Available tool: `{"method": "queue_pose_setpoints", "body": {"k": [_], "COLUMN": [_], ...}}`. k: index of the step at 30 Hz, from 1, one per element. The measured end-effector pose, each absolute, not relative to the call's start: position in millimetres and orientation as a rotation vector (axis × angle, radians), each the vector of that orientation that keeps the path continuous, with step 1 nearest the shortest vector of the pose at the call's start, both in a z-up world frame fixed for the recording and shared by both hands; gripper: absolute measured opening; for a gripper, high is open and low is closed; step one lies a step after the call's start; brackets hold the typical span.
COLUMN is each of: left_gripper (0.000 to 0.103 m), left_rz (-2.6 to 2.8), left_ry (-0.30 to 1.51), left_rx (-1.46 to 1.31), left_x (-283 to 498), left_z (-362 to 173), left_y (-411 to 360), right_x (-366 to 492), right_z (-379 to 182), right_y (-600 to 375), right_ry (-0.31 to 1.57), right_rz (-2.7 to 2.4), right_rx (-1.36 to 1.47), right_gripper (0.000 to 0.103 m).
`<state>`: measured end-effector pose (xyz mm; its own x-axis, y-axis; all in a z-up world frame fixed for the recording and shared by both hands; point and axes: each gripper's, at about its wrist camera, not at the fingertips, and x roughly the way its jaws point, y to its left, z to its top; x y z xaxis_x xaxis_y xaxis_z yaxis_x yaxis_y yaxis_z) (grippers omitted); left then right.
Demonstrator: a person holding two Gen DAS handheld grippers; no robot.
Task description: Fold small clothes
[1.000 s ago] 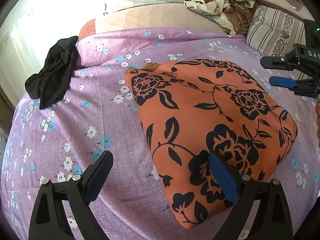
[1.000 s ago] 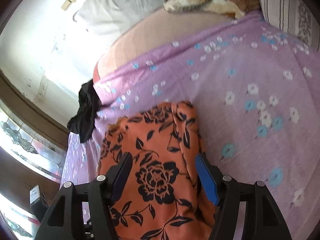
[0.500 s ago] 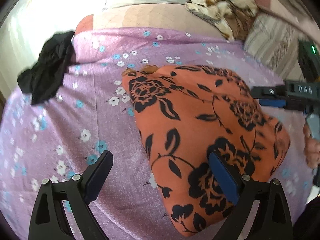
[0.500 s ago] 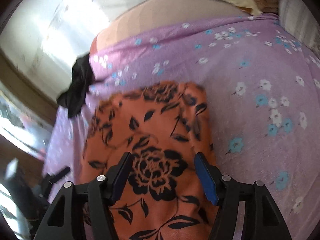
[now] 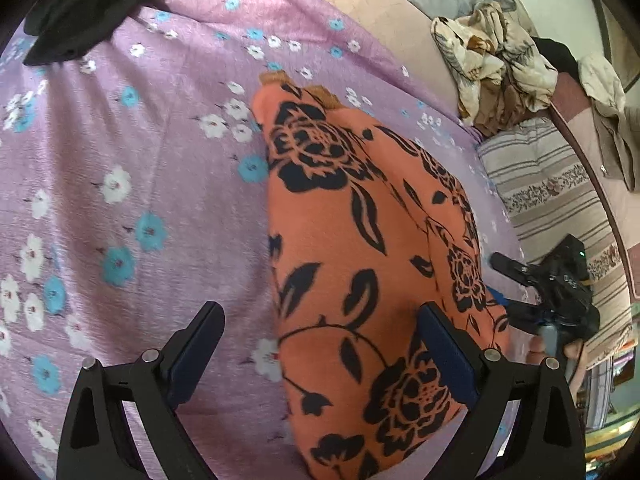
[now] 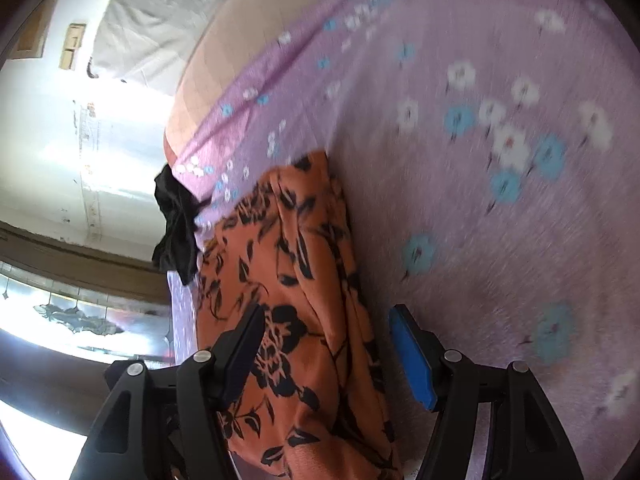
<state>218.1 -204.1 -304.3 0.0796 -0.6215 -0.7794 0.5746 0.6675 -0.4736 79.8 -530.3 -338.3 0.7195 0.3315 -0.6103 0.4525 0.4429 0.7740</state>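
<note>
A folded orange garment with black flowers (image 5: 360, 248) lies on the purple flowered bedsheet (image 5: 120, 184). My left gripper (image 5: 320, 344) is open and low over the garment's near left edge; one finger is over the sheet, the other over the cloth. My right gripper (image 6: 326, 354) is open, its jaws either side of the garment's (image 6: 288, 264) right edge. It also shows in the left wrist view (image 5: 532, 292) at the garment's right side. Neither gripper holds anything.
A black garment (image 5: 88, 4) lies crumpled at the sheet's far left, also in the right wrist view (image 6: 176, 220). A pile of patterned clothes (image 5: 492, 64) and a striped pillow (image 5: 560, 200) sit at the far right. A wall and window (image 6: 60, 312) lie beyond the bed.
Both grippers have dropped closer to the bed and turned. The right gripper has shifted toward the garment's right edge. The garment lies as before.
</note>
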Motion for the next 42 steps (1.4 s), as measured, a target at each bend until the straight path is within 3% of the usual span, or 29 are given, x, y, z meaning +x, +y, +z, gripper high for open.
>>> {"method": "queue_pose_setpoints", "body": {"k": [16, 19, 21, 23, 24, 29, 42], "left_gripper": [0.097, 0.083, 0.070, 0.064, 0.061, 0.057, 0.057], "left_rz": [-0.989, -0.990, -0.981, -0.975, -0.976, -0.955, -0.888], "left_ry": [1.206, 1.150, 1.115, 1.092, 1.087, 1.042, 0.874], "left_rx": [-0.094, -0.092, -0.058, -0.053, -0.054, -0.017, 0.040], "left_x": [203.0, 199.2, 197.0, 196.8, 197.4, 193.9, 166.7], "left_z": [-310.0, -303.4, -298.9, -295.8, -295.0, -283.3, -233.8], "left_y": [-231.7, -231.6, -231.8, -229.9, -229.0, -224.4, -162.4], "right_x": [118.6, 121.3, 121.8, 119.8, 120.0, 119.0, 104.8], "right_z": [-343.1, -334.0, -322.6, -313.6, -308.1, -290.9, -242.1], "right_y": [-483.2, -474.4, -469.2, -467.2, -464.3, -451.0, -398.3], "right_ry": [0.750, 0.754, 0.742, 0.736, 0.736, 0.728, 0.620], "right_rz": [0.048, 0.014, -0.007, -0.034, -0.051, -0.091, 0.006], "right_rx": [1.073, 1.028, 0.981, 0.937, 0.907, 0.810, 0.715], "right_gripper": [0.075, 0.071, 0.062, 0.045, 0.043, 0.040, 0.038]}}
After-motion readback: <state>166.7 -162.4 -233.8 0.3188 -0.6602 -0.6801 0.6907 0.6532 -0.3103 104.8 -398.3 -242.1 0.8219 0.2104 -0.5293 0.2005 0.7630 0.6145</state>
